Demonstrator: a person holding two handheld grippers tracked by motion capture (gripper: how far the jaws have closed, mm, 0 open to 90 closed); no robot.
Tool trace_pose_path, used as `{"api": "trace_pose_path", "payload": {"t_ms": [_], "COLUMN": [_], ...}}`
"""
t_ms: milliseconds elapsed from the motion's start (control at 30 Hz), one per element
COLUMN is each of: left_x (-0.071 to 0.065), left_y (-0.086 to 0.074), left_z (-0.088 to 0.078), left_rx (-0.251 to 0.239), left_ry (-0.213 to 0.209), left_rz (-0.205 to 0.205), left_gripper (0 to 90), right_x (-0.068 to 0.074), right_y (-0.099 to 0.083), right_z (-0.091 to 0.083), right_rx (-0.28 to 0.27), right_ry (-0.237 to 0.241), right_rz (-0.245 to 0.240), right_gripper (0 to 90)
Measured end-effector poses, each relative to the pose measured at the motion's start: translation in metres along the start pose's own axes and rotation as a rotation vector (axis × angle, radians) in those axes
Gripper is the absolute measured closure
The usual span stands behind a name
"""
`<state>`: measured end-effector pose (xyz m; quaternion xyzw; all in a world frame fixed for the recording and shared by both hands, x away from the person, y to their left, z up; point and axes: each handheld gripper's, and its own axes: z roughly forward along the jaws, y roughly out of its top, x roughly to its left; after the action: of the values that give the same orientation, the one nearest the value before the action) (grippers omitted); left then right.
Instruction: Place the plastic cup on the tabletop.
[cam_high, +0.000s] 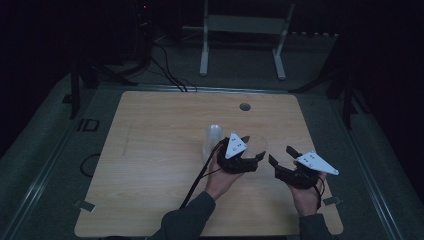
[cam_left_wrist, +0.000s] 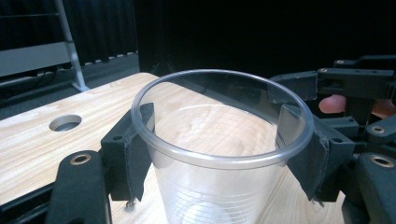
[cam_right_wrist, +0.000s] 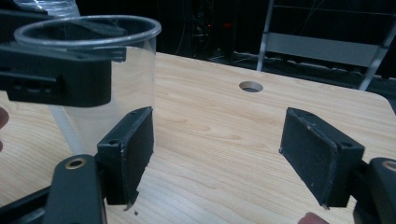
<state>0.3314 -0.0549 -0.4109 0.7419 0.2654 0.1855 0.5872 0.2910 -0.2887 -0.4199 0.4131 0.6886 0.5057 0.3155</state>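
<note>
A clear plastic cup (cam_high: 260, 141) (cam_left_wrist: 215, 186) stands upright near the table's middle, and my left gripper (cam_high: 253, 146) (cam_left_wrist: 220, 140) is shut on it, its black pads (cam_left_wrist: 135, 154) pressing both sides just under the rim. In the right gripper view the same cup (cam_right_wrist: 126, 70) rises at the left with the left gripper's jaw across it. My right gripper (cam_high: 281, 154) (cam_right_wrist: 224, 144) stands open just right of the cup, with only bare wood between its pads (cam_right_wrist: 317, 154). A second translucent cup (cam_high: 214, 136) stands just left of the held one.
The wooden table (cam_high: 150, 165) has a round hole (cam_high: 244, 106) (cam_left_wrist: 65, 122) (cam_right_wrist: 251, 87) near its far edge. A white frame (cam_high: 245, 25) stands on the floor behind the table, and dark cables (cam_high: 170, 75) lie there. Black cables trail from both grippers.
</note>
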Motion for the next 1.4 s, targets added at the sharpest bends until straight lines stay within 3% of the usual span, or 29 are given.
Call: {"api": "trace_pose_path", "payload": {"t_ms": [533, 767, 1033, 1400], "left_x": [0.004, 0.006, 0.007, 0.007], "left_y": [-0.023, -0.043, -0.052, -0.063], "left_z": [0.004, 0.014, 0.02, 0.026], "left_rx": [0.004, 0.046, 0.075, 0.098], "left_ry": [-0.02, -0.047, -0.076, -0.07], "left_rz": [-0.004, 0.0, -0.001, -0.018], "left_gripper": [29.0, 28.6, 28.1, 26.5], "right_x": [-0.004, -0.004, -0.005, -0.005], "right_y": [0.001, 0.001, 0.001, 0.001], "right_z": [-0.003, -0.003, -0.004, -0.004], "right_rx": [-0.013, -0.015, -0.018, -0.016], "right_ry": [-0.012, -0.014, -0.015, -0.016], "right_rz": [0.01, 0.014, 0.015, 0.015], "right_gripper": [25.7, 25.7, 25.7, 25.7]}}
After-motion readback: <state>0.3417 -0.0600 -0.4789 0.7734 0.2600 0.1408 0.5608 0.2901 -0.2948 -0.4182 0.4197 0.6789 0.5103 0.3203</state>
